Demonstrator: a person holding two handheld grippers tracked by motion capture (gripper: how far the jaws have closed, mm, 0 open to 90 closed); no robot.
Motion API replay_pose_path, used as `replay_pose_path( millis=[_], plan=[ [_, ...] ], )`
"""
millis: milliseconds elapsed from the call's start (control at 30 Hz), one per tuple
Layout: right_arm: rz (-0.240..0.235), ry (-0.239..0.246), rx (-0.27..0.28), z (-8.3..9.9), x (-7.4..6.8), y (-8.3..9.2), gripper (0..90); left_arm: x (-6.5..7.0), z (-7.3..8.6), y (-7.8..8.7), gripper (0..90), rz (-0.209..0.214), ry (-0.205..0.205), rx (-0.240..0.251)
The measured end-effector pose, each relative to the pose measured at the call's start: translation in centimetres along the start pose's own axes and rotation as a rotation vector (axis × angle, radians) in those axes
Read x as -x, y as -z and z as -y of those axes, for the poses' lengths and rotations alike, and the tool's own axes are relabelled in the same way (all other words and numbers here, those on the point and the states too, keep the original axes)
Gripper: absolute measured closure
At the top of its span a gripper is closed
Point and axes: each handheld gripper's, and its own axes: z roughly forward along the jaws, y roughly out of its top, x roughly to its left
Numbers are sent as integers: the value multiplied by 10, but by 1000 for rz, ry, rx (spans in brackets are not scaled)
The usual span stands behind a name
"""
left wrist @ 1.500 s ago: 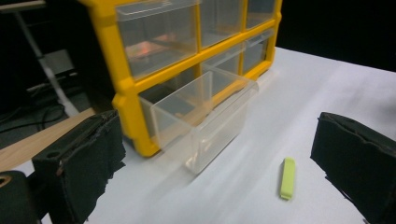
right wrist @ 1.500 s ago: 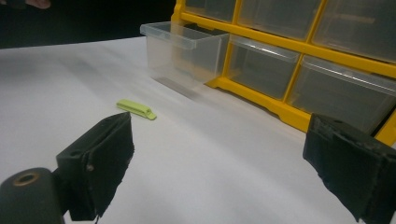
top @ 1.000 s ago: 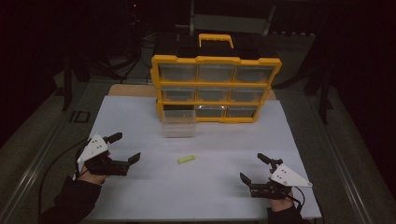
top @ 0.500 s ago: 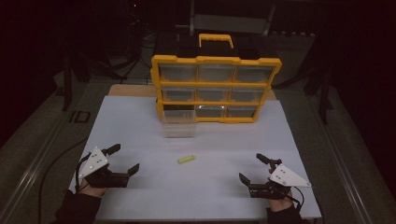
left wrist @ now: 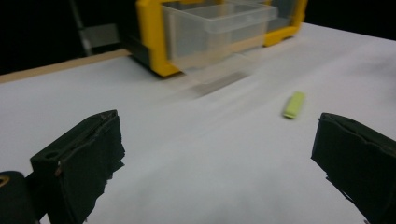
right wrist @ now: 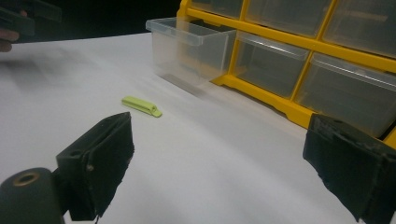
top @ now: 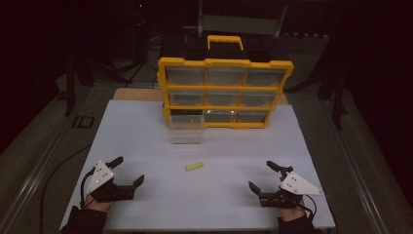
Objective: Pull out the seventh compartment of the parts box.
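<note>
A small yellow-green flat piece [top: 194, 166] [left wrist: 294, 104] [right wrist: 141, 106] lies on the white table top [top: 146, 136], in front of a yellow drawer cabinet [top: 225, 92]. The cabinet's bottom-left clear drawer [top: 186, 128] [left wrist: 217, 28] [right wrist: 189, 45] is pulled out and looks empty. My left gripper [top: 125, 171] [left wrist: 215, 158] rests open near the front left of the table, well left of the piece. My right gripper [top: 263, 176] [right wrist: 224, 163] rests open at the front right, nothing between its jaws.
The cabinet has three rows of clear drawers and a yellow handle [top: 225, 41] on top. A wooden board edge [top: 136, 93] shows behind the white sheet. Dark floor and cables surround the table.
My left gripper has drawn back toward the table's front edge and lower. The right gripper, the piece and the drawer have stayed put.
</note>
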Motion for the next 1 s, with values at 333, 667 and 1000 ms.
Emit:
replay_pose_path(
  millis=[333,667,1000],
  plan=[
    [-7,-4,-11,1,0,-1,86,-2,9,1,13,-106,3,-11],
    [-23,-8,-24,2,-1,-4,85,-1,11,2,14,-102,8,0],
    [-24,-9,-24,2,0,-3,86,0,12,1,14,-89,9,-5]
  ],
)
